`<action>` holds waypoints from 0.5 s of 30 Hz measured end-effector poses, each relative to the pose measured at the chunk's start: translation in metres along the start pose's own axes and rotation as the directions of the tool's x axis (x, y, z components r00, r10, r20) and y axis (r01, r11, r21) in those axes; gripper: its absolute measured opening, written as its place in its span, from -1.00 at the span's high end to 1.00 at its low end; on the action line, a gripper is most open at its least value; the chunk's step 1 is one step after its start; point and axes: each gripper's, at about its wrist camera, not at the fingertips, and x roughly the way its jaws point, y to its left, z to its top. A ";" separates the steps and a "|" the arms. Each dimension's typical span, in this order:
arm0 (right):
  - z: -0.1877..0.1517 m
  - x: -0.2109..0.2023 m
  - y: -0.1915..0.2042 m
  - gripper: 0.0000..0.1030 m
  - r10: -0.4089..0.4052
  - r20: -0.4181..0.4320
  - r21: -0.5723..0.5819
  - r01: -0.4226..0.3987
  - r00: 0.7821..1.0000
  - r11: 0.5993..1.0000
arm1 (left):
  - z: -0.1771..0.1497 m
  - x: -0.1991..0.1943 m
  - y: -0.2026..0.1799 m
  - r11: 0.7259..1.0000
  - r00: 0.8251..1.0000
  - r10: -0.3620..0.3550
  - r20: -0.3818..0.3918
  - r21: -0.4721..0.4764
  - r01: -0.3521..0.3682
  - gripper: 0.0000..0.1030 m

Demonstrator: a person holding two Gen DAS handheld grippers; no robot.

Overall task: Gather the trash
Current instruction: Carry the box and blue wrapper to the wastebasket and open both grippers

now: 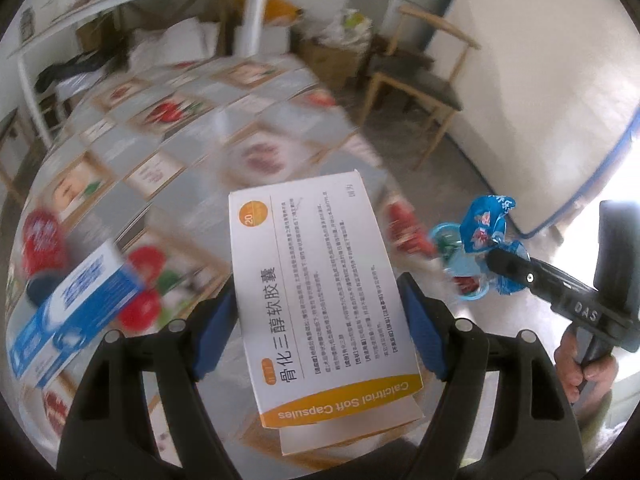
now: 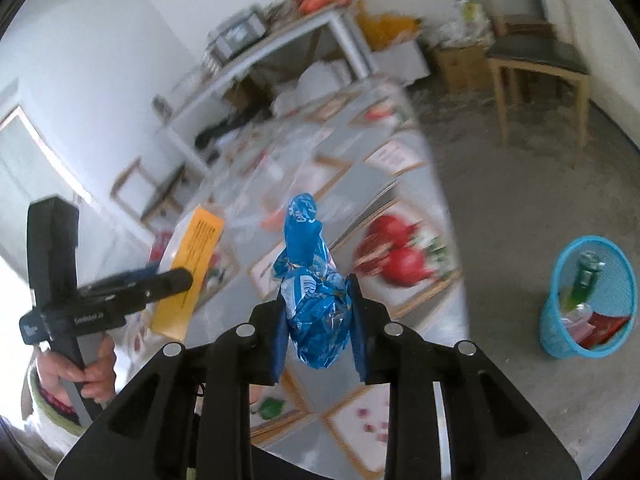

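Observation:
My left gripper is shut on a white and orange medicine box, its blue pads pressing on the box's two long sides above the table. From the right wrist view the same box shows its orange face in the left gripper. My right gripper is shut on a crumpled blue wrapper that sticks up between the pads. In the left wrist view the right gripper holds that wrapper off the table's right edge. A light blue mesh bin with trash in it stands on the floor to the right.
The table wears a grey cloth with fruit pictures. A blue and white box and a red item lie at its left. A wooden chair and cardboard boxes stand on the floor beyond. A hand grips the left tool.

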 end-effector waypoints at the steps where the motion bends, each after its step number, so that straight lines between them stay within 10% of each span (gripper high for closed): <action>1: 0.004 -0.016 -0.016 0.50 -0.025 0.038 0.032 0.024 0.999 0.999 | 0.006 0.001 -0.012 1.000 1.000 -0.020 0.005 0.016 0.020 -0.43; 7: 0.002 -0.099 -0.119 0.50 -0.224 0.158 0.291 0.172 0.962 0.941 | 0.045 0.025 -0.104 0.974 0.984 -0.175 -0.011 0.144 0.175 -0.43; 15: -0.043 -0.123 -0.238 0.49 -0.306 0.093 0.573 0.201 0.948 0.794 | 0.072 0.138 -0.221 0.931 0.923 -0.284 -0.259 0.156 0.330 -0.44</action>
